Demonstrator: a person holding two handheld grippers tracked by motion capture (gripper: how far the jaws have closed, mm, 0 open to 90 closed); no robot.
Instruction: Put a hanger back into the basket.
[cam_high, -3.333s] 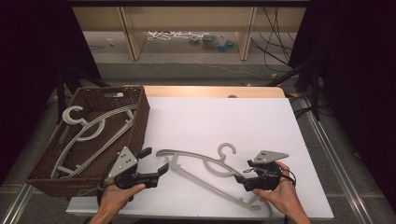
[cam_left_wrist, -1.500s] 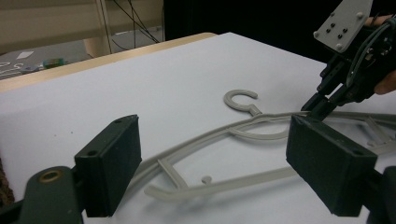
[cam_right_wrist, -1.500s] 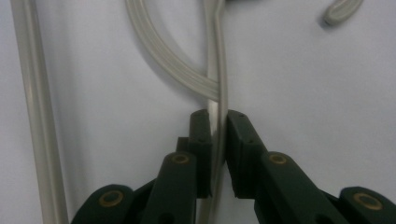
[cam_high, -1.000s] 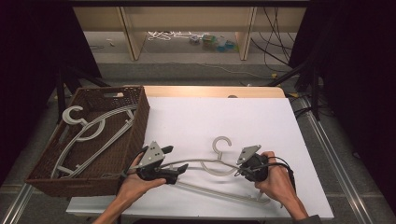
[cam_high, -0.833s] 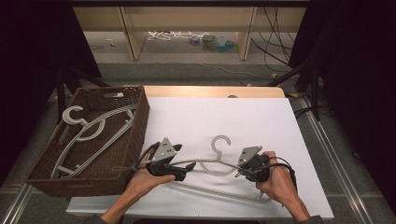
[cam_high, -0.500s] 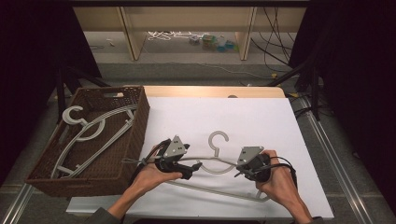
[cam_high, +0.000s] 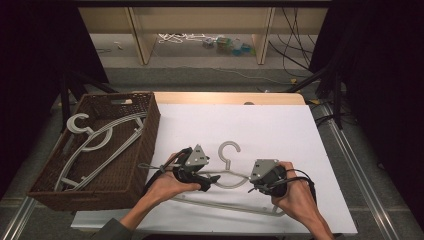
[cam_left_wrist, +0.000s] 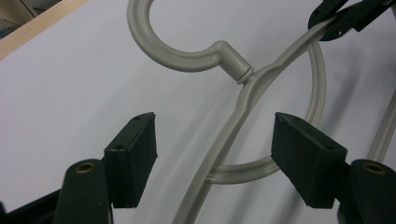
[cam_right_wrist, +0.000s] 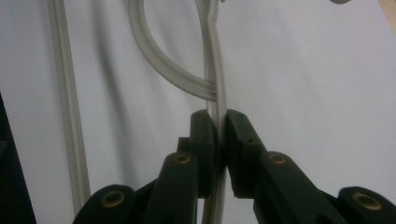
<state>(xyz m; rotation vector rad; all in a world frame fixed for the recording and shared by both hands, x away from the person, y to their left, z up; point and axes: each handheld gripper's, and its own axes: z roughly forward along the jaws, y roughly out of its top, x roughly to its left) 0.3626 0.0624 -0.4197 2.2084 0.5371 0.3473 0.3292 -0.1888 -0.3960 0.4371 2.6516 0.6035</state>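
Note:
A grey plastic hanger (cam_high: 229, 149) lies on the white table (cam_high: 280, 125), hook pointing away from me. My left gripper (cam_high: 210, 180) sits at the hanger's neck. In the left gripper view its jaws have just been closing and stand open (cam_left_wrist: 219, 158), with the hanger's shoulder arm (cam_left_wrist: 243, 100) between the pads and touching neither. My right gripper (cam_high: 251, 184) is shut on the other shoulder arm, and in the right gripper view its pads (cam_right_wrist: 217, 140) pinch the thin grey bar (cam_right_wrist: 212, 60). The left gripper view catches those shut jaws at its top right.
A brown wicker basket (cam_high: 147, 130) stands at the table's left and holds other grey hangers (cam_high: 95, 142). The table's wooden far edge (cam_high: 225, 97) borders a dark floor with shelves and cables. Metal rails run along both sides.
My left gripper has slid right along the hanger to its neck. The hanger's hook has shifted slightly left and away. The right gripper keeps its grip on the arm.

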